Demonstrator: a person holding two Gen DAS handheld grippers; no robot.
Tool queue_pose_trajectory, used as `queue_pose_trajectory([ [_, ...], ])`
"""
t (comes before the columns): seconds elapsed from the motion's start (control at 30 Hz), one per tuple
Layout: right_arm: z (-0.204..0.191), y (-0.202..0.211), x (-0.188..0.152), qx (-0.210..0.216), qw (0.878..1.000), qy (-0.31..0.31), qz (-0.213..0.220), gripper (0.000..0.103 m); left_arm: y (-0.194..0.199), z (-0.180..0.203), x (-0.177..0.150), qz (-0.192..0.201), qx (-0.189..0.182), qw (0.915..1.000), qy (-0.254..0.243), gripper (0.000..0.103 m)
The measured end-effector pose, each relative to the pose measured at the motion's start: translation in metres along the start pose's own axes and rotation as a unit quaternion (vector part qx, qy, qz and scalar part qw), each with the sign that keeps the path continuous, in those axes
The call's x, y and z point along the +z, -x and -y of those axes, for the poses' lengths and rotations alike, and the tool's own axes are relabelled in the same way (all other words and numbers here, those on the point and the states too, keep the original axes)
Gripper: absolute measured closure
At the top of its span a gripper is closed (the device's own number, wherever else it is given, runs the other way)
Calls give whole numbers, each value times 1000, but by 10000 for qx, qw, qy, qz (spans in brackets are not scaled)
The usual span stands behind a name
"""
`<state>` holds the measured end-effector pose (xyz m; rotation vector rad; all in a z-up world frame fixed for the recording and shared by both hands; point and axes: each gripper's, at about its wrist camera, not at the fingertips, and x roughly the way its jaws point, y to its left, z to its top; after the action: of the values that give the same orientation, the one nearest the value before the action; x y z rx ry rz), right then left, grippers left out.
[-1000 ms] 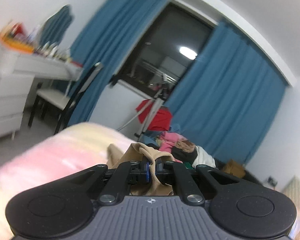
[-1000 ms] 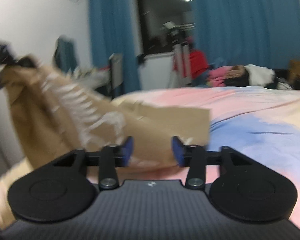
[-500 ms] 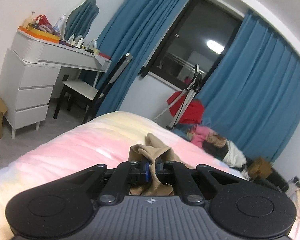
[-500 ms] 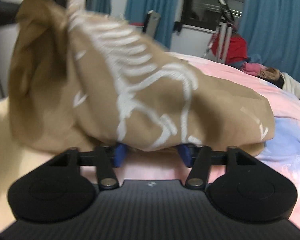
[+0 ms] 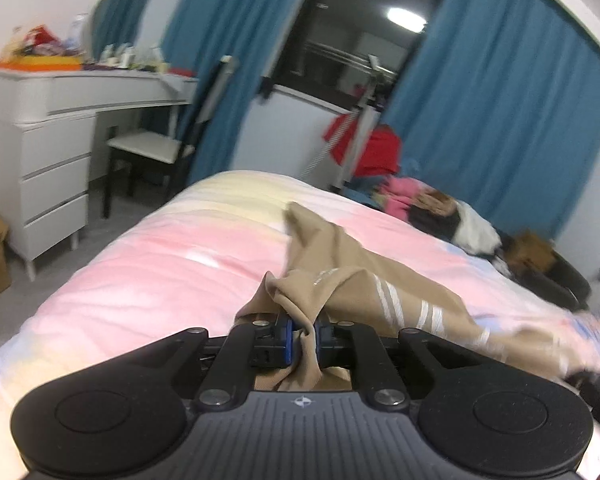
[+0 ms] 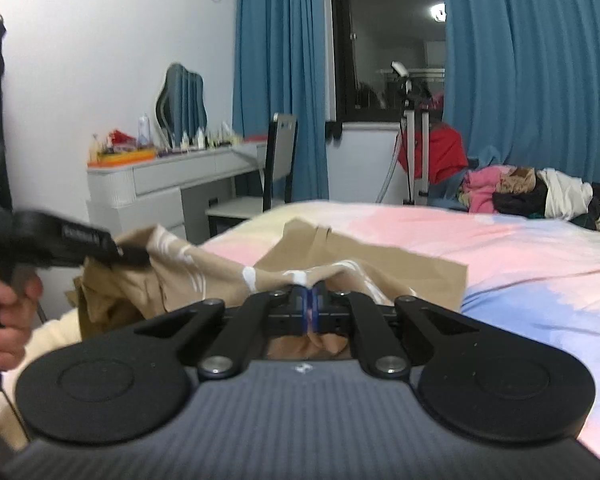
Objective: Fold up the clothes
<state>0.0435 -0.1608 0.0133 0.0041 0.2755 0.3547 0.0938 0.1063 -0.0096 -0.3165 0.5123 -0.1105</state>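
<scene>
Clearly, in the left wrist view your left tongs (image 5: 303, 340) clamp a bunched edge of the tan garment (image 5: 352, 280) trailing unfolded across the bed (image 5: 160, 264), while the right wrist view shows your right tongs (image 6: 309, 307) pinching another edge, so folding remains.

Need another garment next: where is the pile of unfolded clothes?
In both views, the clothes pile lies beyond the bed's far right edge, beneath the blue curtain.

Garment (image 5: 340, 264) on bed (image 5: 172, 264), dresser (image 5: 40, 152) left.
</scene>
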Motion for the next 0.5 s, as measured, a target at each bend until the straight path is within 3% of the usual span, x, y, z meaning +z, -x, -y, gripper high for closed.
queue_pose_trajectory([
  [0.1,21,-19,2,-26,9994,-262,-206,98,-12,10,-2,-210,-233,9992,-259,92],
  [0.27,49,-71,-11,-154,9944,-814,-663,98,-63,26,9,-369,123,9955,-861,92],
  [0.5,87,-144,-29,-331,9784,-1578,-1297,98,-138,6,4,-688,343,9945,-711,85],
])
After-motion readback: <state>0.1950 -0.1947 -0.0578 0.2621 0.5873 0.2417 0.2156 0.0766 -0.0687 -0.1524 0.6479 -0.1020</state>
